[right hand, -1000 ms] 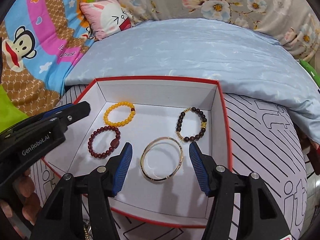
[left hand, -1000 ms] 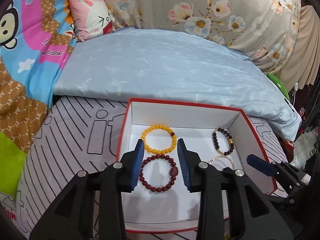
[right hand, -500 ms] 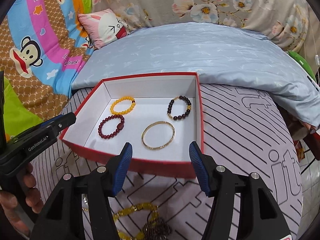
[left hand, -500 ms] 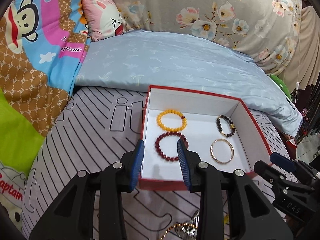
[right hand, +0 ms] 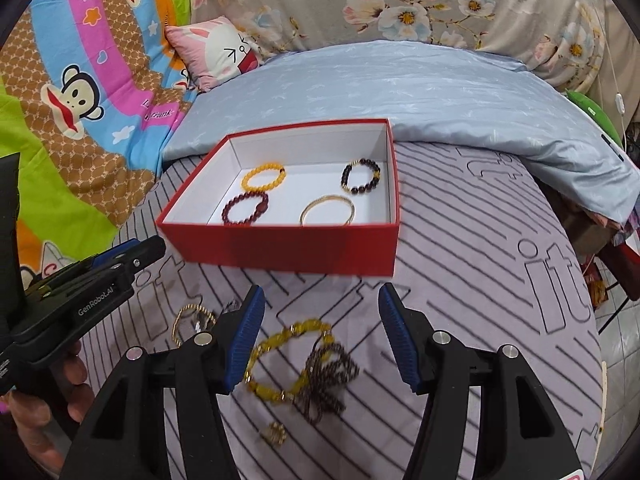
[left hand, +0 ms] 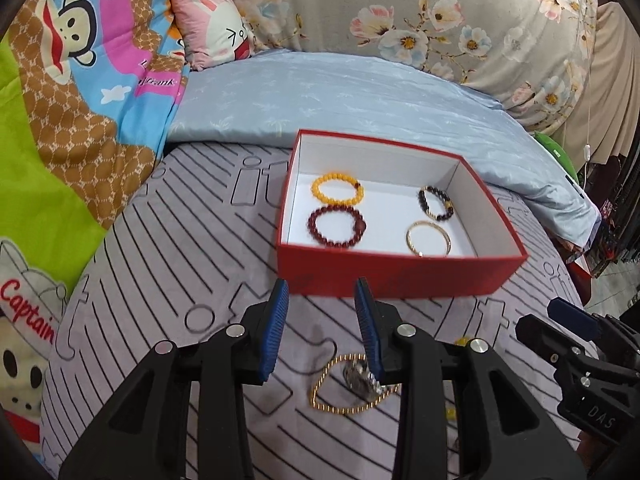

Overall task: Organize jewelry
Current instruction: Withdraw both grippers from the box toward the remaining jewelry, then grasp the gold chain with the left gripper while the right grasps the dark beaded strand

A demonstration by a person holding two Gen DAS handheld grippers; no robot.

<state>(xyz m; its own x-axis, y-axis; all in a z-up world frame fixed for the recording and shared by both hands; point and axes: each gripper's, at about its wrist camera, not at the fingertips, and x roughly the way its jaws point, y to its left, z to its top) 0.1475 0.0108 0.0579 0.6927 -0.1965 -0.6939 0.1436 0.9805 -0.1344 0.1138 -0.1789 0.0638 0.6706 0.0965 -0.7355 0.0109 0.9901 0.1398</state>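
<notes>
A red box (left hand: 400,270) (right hand: 288,248) with a white inside holds a yellow bead bracelet (left hand: 337,189) (right hand: 264,176), a dark red bead bracelet (left hand: 337,227) (right hand: 245,208), a dark bead bracelet (left hand: 436,202) (right hand: 361,176) and a gold bangle (left hand: 428,238) (right hand: 327,210). My left gripper (left hand: 322,298) is open and empty above the cloth in front of the box; a thin gold chain with a silver piece (left hand: 354,384) (right hand: 192,318) lies below it. My right gripper (right hand: 322,308) is open and empty above a yellow bead bracelet (right hand: 288,356) and a brown bead strand (right hand: 326,380).
The box stands on a grey striped cloth (left hand: 180,248) (right hand: 480,260). A light blue quilt (left hand: 360,96) lies behind it, a cartoon blanket (left hand: 60,120) at the left and a pink pillow (left hand: 212,36) at the back. The cloth's edge drops off at the right (right hand: 600,320).
Both grippers have pulled back from over the box to the cloth in front of it. The loose jewelry on the cloth has come into view. Both stay open.
</notes>
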